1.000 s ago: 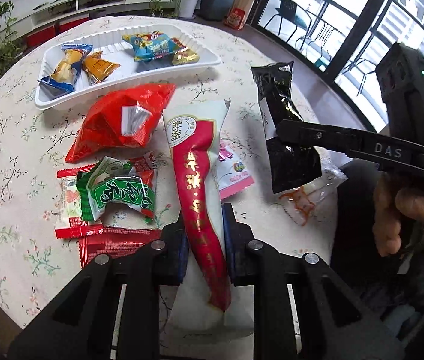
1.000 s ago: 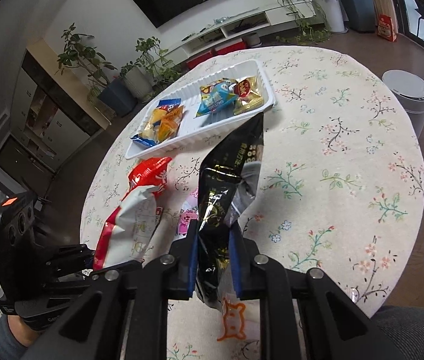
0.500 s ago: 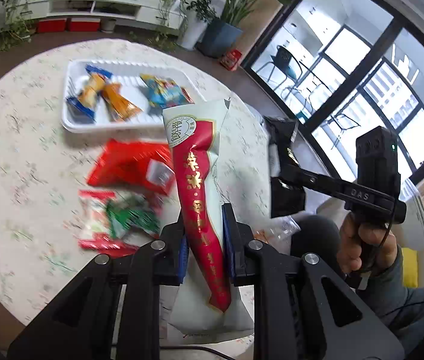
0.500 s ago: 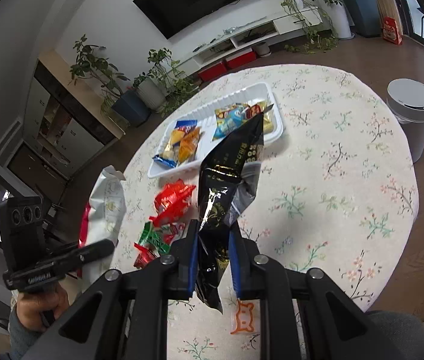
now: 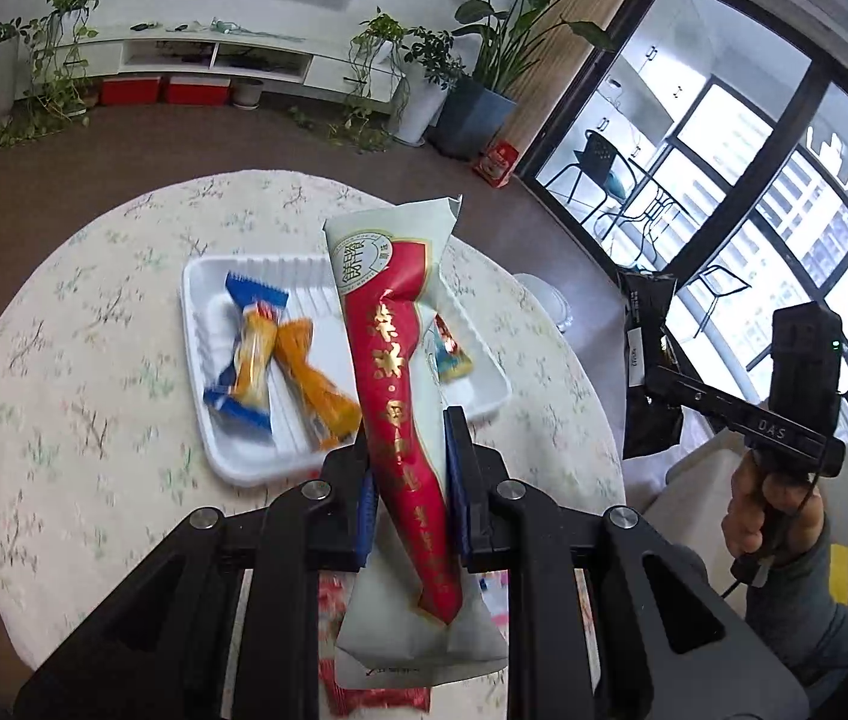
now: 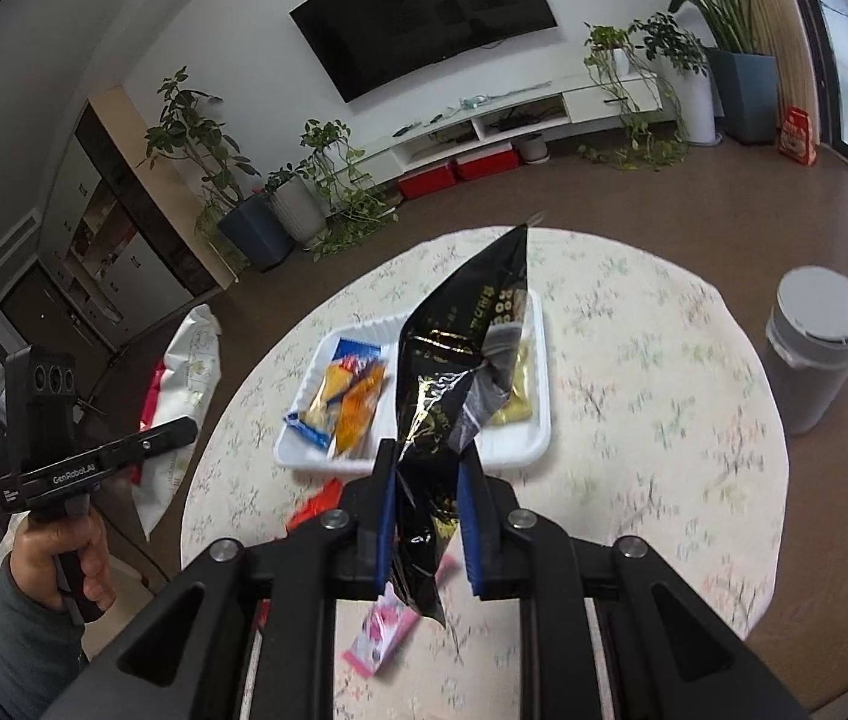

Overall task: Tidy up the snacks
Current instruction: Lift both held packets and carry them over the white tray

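Observation:
My left gripper [image 5: 407, 450] is shut on a long white snack packet with a red stripe [image 5: 399, 360], held high above the round table. My right gripper [image 6: 427, 480] is shut on a black foil snack bag [image 6: 460, 360], also lifted over the table. Below both lies the white tray [image 5: 231, 462], also seen from the right wrist [image 6: 520, 450], holding a blue-ended wrapped snack [image 5: 246, 354], an orange one [image 5: 315, 384] and further packets partly hidden by the held bags. The left wrist view shows the black bag [image 5: 646, 360] in the other gripper at the right.
The table [image 6: 664, 420] has a floral cloth. Loose packets stay near its front edge: a pink one [image 6: 381, 636] and a red one [image 6: 315, 504]. A grey bin [image 6: 814, 348] stands on the floor to the right. Potted plants and a TV unit line the far wall.
Both grippers rose well above the table with their packets. The tray now sits under the held snacks, and the loose packets have slid towards the bottom of the views.

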`<action>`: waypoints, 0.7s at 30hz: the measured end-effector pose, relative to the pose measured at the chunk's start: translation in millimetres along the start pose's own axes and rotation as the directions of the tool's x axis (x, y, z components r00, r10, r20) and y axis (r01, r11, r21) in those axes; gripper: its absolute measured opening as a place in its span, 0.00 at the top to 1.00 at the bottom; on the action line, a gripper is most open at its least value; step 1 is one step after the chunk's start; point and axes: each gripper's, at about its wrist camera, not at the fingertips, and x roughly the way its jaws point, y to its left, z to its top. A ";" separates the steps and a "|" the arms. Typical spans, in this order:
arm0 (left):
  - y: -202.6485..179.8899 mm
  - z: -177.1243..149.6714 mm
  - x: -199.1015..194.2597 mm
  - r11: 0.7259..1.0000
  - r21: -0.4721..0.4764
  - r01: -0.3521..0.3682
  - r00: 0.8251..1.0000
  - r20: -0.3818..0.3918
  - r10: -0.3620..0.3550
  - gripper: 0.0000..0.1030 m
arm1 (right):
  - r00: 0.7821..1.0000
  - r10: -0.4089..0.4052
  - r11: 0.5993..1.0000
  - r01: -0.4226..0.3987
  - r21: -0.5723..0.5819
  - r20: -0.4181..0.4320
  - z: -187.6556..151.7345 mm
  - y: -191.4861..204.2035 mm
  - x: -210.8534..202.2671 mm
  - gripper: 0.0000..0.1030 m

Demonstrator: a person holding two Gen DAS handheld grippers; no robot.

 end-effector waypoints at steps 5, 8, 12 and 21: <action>3.1 41.4 35.3 1.000 0.001 -0.015 1.000 -0.027 0.015 0.83 | 0.999 0.020 0.998 -0.022 -0.058 -0.027 39.4 9.3 26.3 0.81; 2.8 49.9 61.6 1.000 -0.001 -0.015 0.998 -0.059 0.014 0.83 | 0.996 0.038 0.995 -0.045 -0.092 -0.076 56.9 17.8 54.6 0.81; 13.5 57.8 96.1 0.999 -0.036 -0.030 0.996 -0.085 0.027 0.83 | 0.989 0.036 0.990 -0.055 -0.132 -0.141 69.4 27.9 99.6 0.81; 45.2 57.6 157.6 0.992 -0.071 -0.106 0.986 -0.139 0.095 0.83 | 0.961 0.017 0.990 -0.056 -0.133 -0.278 68.2 23.8 184.1 0.81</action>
